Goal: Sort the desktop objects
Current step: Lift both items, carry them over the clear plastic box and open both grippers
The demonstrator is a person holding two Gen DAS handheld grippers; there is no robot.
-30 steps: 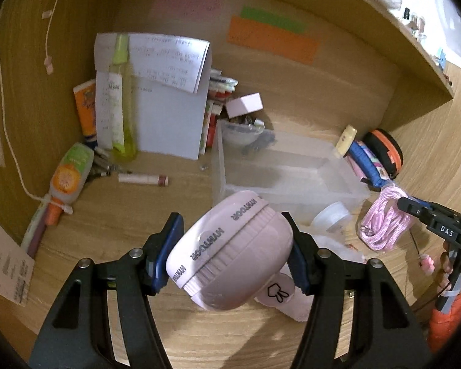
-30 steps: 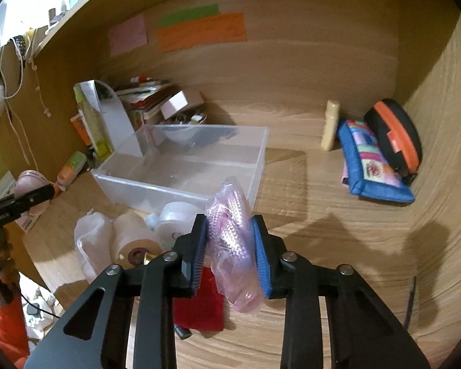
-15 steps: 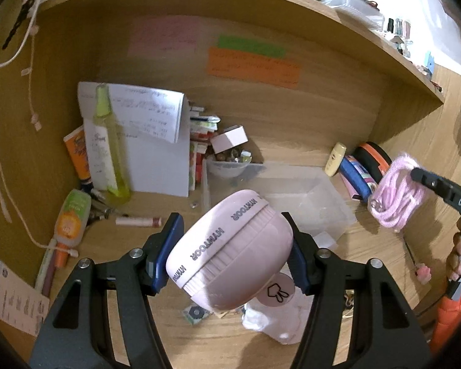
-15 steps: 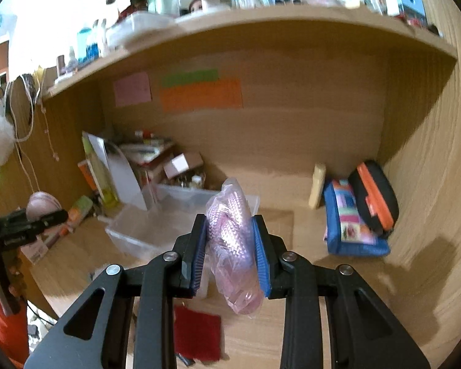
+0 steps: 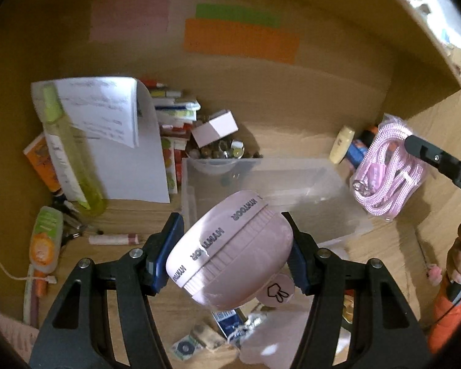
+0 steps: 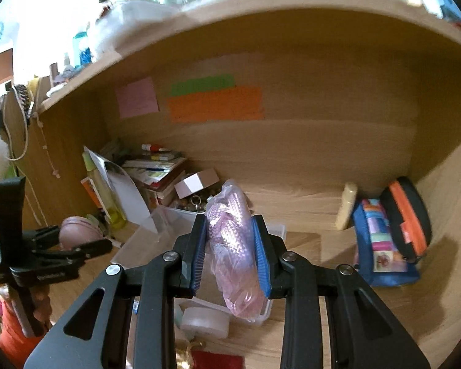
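Observation:
My left gripper (image 5: pixel 230 255) is shut on a round pink case (image 5: pixel 230 246) with grey lettering and holds it above the near left corner of a clear plastic bin (image 5: pixel 307 184). My right gripper (image 6: pixel 230 252) is shut on a bagged pink braided cable (image 6: pixel 233 246) and holds it over the bin (image 6: pixel 169 218). The cable (image 5: pixel 387 169) shows at the bin's right end in the left wrist view. The pink case (image 6: pixel 76 235) shows at the left in the right wrist view.
A yellow-green bottle (image 5: pixel 67 153), paper sheet (image 5: pixel 132 141), books, a small pink box (image 5: pixel 215 127) and a bowl of trinkets stand at the back left. A blue pouch (image 6: pixel 381 246) and black-orange case (image 6: pixel 405 215) lie at the right. Small items lie on the desk in front.
Both grippers have risen and moved forward toward the bin with their loads. The cable now hangs over the bin's right end, and the pink case is closer to the bin.

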